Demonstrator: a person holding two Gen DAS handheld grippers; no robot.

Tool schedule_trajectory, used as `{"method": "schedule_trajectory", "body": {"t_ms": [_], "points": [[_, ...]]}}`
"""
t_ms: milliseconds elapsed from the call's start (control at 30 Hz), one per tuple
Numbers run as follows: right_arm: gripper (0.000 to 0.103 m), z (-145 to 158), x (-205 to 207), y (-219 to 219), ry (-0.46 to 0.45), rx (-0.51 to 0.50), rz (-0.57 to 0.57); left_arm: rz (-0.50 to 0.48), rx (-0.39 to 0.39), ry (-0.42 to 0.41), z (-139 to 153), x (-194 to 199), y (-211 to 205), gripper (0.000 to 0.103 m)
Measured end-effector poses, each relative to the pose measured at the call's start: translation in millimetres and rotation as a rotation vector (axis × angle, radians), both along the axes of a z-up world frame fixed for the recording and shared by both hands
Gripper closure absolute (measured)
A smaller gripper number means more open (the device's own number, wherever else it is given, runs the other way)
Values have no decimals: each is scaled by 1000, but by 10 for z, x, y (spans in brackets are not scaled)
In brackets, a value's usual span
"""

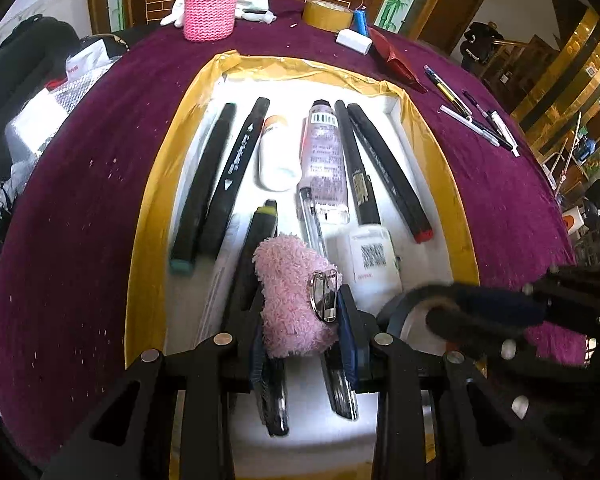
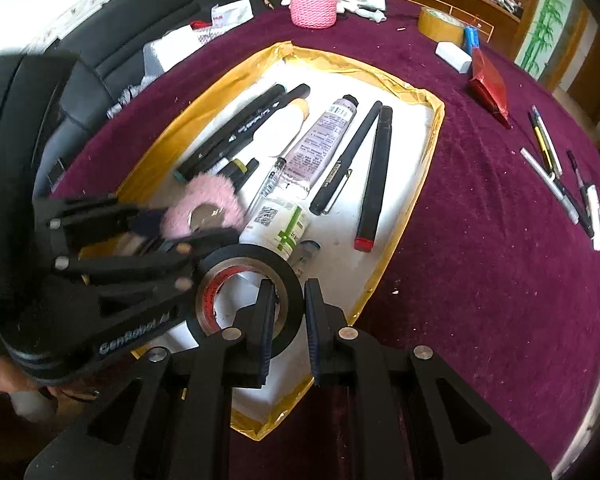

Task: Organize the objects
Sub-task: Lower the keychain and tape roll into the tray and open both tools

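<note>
A white tray with a gold-taped rim (image 1: 156,200) (image 2: 420,184) lies on the purple cloth. It holds black markers (image 1: 204,176), a white bottle (image 1: 274,152), a clear tube (image 1: 324,156) and a labelled white bottle (image 1: 374,260). My left gripper (image 1: 300,320) (image 2: 180,228) is shut on a pink fluffy clip (image 1: 292,300) (image 2: 204,204) with a metal clasp, low over the tray's near end. Just right of it, my right gripper (image 2: 288,320) (image 1: 432,308) is shut on the wall of a black tape roll (image 2: 248,256) (image 1: 400,308), over the tray's near corner.
A pink knitted cup (image 1: 210,0), white gloves (image 1: 256,4), a brown tape roll (image 1: 326,14), a white box (image 1: 354,40) and a red packet (image 1: 396,60) sit at the table's far side. Several pens (image 1: 476,116) lie on the cloth right of the tray. A black bag (image 2: 100,60) stands on the left.
</note>
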State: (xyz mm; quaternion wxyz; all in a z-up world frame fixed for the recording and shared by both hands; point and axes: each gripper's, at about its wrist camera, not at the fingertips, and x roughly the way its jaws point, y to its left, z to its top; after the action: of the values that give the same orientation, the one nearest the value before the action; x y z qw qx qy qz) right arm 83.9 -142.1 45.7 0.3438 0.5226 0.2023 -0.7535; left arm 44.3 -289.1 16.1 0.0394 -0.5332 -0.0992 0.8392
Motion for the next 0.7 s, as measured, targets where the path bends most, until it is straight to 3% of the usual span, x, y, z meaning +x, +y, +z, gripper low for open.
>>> {"method": "schedule_trajectory", "body": {"t_ms": [367,700], "points": [[90,-131,244,-64,-67,40,118,-19,20,1,-33,-105,-28,76],[90,-224,199,-88,-40,82,105,-32,13,9,-30,-129,-14,75]]}}
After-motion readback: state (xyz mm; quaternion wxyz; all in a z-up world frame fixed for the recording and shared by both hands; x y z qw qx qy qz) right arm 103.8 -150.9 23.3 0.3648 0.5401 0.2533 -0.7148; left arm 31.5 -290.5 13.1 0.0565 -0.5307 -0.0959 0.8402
